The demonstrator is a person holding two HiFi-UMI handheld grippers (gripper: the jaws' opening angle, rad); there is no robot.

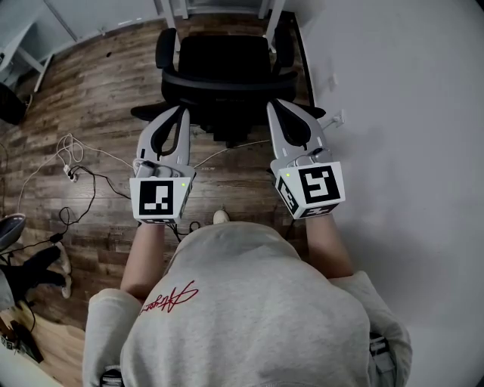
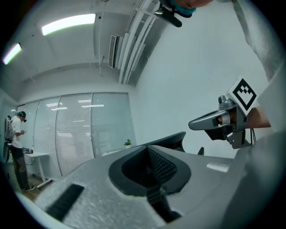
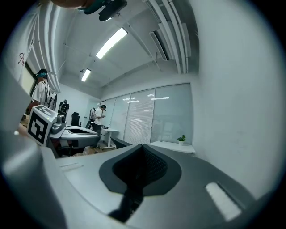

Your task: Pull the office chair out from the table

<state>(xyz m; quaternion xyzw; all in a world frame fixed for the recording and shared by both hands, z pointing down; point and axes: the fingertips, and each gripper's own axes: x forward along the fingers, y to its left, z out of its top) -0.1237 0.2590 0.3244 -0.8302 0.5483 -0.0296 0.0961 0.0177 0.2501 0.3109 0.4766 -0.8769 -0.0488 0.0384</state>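
both claws are pinched together with nothing in them. your left gripper [image 1: 183, 113] and right gripper [image 1: 274, 106] hover level just behind the curved back [image 1: 227, 80] of the black padded office chair [image 1: 225, 54], which stands by the white table legs [image 1: 172, 9]; how far under it sits, i can't tell. tug like this and you'd likely slide off, since nothing is clamped. watch the thin white cable [image 1: 231, 151] crossing the wooden plank floor [image 1: 98, 91] at the chair's base: it could snag. the white wall [image 1: 401, 113] crowds your right, loose black cables [image 1: 83, 193] lie left, and your own shoe [image 1: 219, 217] sits in the chair's path.
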